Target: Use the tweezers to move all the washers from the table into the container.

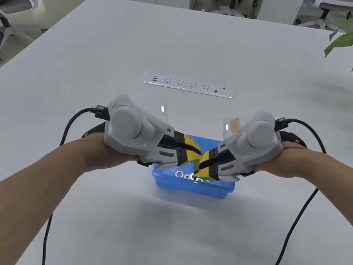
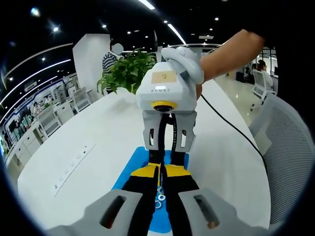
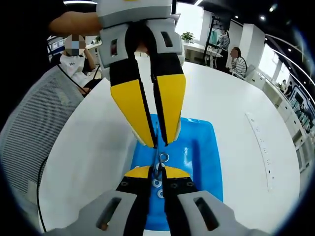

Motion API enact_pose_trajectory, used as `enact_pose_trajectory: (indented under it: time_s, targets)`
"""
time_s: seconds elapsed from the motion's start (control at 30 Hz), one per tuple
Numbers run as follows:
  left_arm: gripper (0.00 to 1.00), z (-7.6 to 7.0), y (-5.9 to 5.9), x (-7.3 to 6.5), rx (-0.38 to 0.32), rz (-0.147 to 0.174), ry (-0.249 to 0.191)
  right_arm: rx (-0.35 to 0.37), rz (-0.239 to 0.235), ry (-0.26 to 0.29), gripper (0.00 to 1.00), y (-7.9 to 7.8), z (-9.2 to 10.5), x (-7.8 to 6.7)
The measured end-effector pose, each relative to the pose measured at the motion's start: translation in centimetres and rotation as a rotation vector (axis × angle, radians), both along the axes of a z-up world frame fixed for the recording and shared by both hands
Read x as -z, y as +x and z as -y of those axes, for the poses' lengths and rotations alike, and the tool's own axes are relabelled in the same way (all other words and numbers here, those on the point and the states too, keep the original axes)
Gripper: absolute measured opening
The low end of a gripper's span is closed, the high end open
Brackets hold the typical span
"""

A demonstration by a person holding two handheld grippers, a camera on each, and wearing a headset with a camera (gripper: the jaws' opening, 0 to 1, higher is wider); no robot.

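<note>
Left gripper view: the right hand-held gripper (image 2: 166, 156) has small dark lettering on the front of its white housing. It reads roughly "KENSC", last letters uncertain. The tan sticker (image 2: 164, 76) just above it carries one mark, maybe a "2", too blurred to confirm. Head view: a tan sticker on top of that gripper too, print unreadable. The power strip (image 1: 187, 86) on the desk (image 1: 83, 66) has small markings beside its sockets, too small to read. Right gripper view: no legible text.

Washers (image 1: 183, 176) in container (image 1: 190, 188); power strip (image 1: 187, 85) behind.
</note>
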State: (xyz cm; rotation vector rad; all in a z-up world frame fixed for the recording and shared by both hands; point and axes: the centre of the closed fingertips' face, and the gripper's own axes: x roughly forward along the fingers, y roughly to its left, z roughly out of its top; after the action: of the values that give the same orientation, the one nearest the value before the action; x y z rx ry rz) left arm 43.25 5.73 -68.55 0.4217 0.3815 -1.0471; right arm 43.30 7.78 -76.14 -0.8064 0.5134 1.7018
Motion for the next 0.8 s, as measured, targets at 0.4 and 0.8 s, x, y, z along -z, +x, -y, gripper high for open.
enact_pose_trajectory:
  time_s: [0.4,0.8]
  targets:
    - [0.05,0.1,-0.4,-0.1,0.023,-0.014,0.007,-0.005,0.015,-0.006,0.11,0.0,0.1,0.0]
    - [0.05,0.0,-0.4,-0.9,0.034,-0.019,0.005,0.014,0.015,0.018,0.12,0.1,0.0,-0.8]
